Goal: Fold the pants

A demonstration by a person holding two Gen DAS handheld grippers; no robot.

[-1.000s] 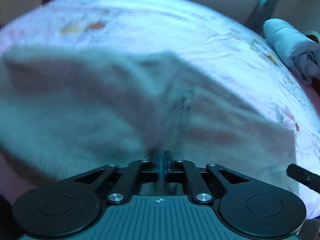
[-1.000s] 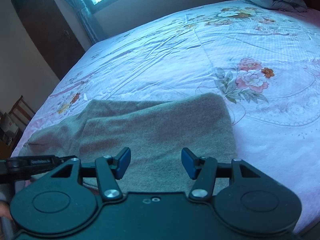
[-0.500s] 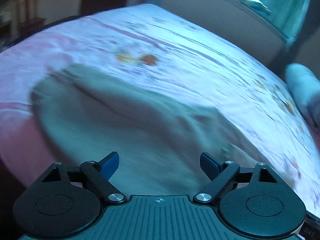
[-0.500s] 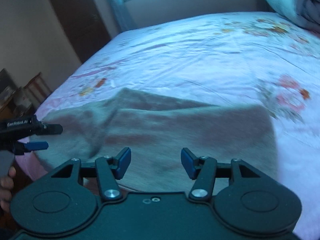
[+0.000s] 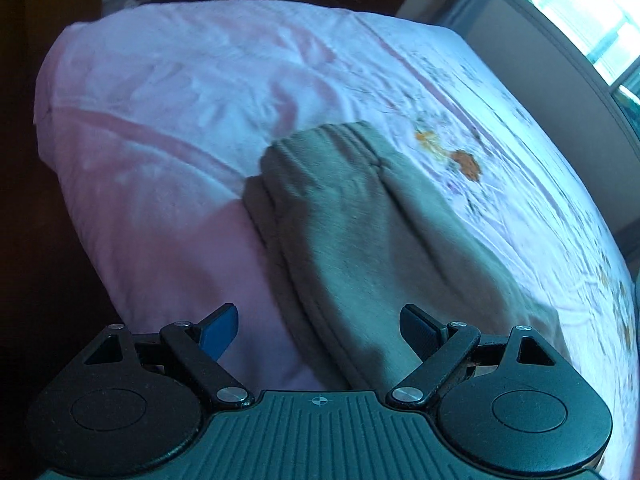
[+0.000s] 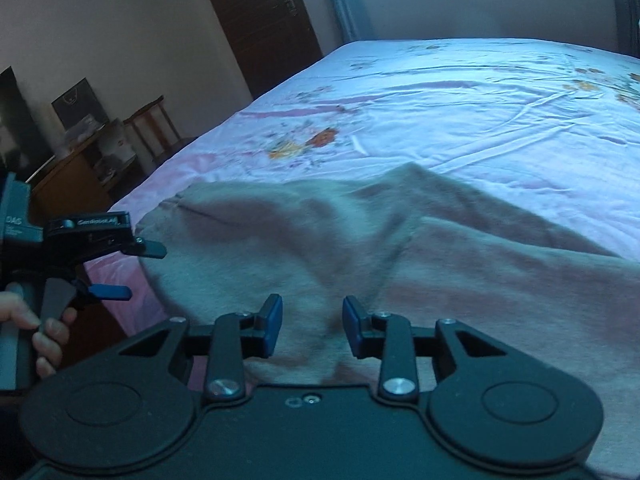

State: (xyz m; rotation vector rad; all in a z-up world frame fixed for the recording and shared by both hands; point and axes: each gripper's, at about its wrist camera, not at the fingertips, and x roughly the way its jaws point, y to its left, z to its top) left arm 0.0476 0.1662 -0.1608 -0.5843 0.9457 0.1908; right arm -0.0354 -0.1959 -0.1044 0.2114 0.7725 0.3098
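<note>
One bed (image 6: pixel 480 92), one pants (image 6: pixel 280 240), two grippers (image 5: pixel 318 328).

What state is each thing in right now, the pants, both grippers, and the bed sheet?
pants: lying on the bed, partly folded over on themselves, held by neither gripper
left gripper: open, empty, above the near edge of the pants
right gripper: open, empty, just over the pants
bed sheet: spread over the bed, lightly wrinkled
</note>
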